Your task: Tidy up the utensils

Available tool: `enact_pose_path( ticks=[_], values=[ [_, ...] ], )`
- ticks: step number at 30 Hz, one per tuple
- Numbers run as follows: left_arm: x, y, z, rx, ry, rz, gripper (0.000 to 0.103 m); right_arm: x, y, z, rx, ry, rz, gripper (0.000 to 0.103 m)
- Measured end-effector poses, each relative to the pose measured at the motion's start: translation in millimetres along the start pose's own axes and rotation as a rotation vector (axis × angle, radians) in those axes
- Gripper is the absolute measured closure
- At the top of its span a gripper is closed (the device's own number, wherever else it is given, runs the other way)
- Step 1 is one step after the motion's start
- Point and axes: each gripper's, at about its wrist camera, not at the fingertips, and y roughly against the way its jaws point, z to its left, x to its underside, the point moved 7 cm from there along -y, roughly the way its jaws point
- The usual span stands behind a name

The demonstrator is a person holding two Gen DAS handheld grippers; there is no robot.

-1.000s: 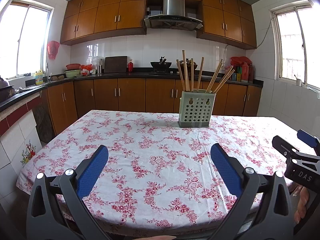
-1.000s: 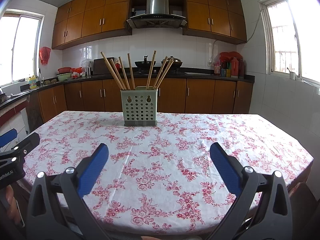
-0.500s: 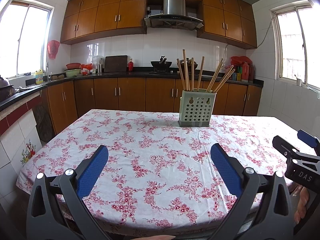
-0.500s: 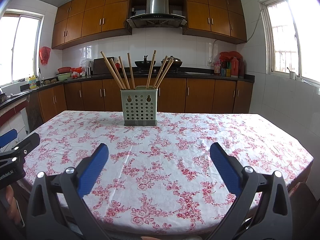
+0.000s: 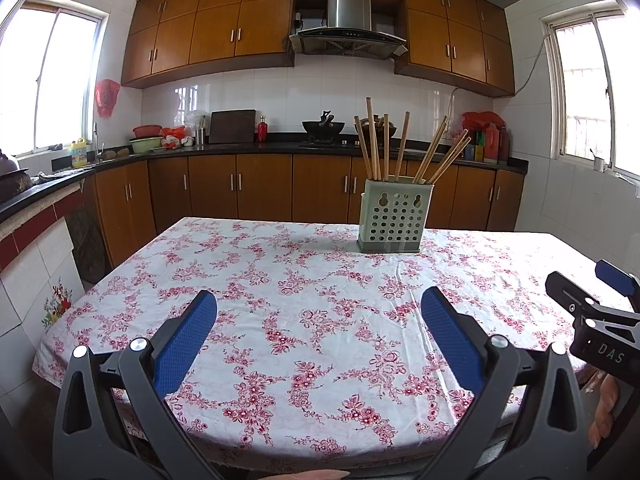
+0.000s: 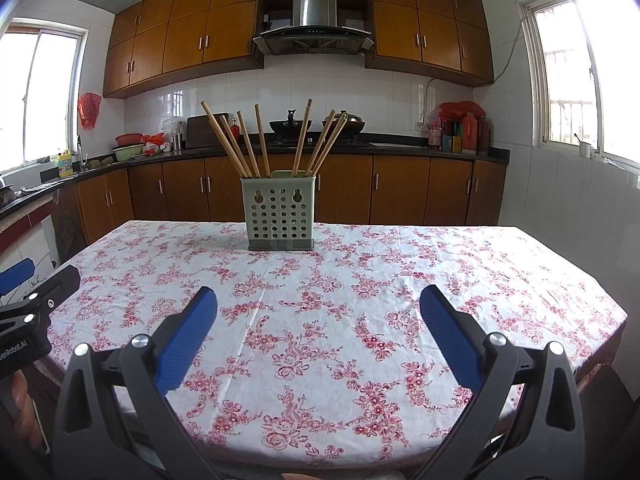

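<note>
Nothing has moved since 1 s ago. Left gripper [image 5: 318, 334] & right gripper [image 6: 318, 330] hover wide, empty, at table's [image 6: 540, 280] near edge. Holder [image 6: 279, 213] w/ chopsticks [image 6: 262, 142] stands at 12 o'clock (far side). Approach level, take one stick high up.

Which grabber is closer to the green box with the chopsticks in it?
Right, though only slightly. The right gripper faces the chopstick holder almost straight on; the left gripper sits off to its left, so the holder lies ahead and rightward. Both are open, far short of it.
</note>
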Motion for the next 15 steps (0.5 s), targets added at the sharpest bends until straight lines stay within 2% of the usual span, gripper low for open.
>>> enact_pose_path(
  ticks=[15],
  values=[
    [8.2, 0.8, -0.1, 0.0, 0.006, 0.008, 0.002, -0.5, 0.9, -0.6, 0.0, -0.001, 0.001, 0.004]
  ],
)
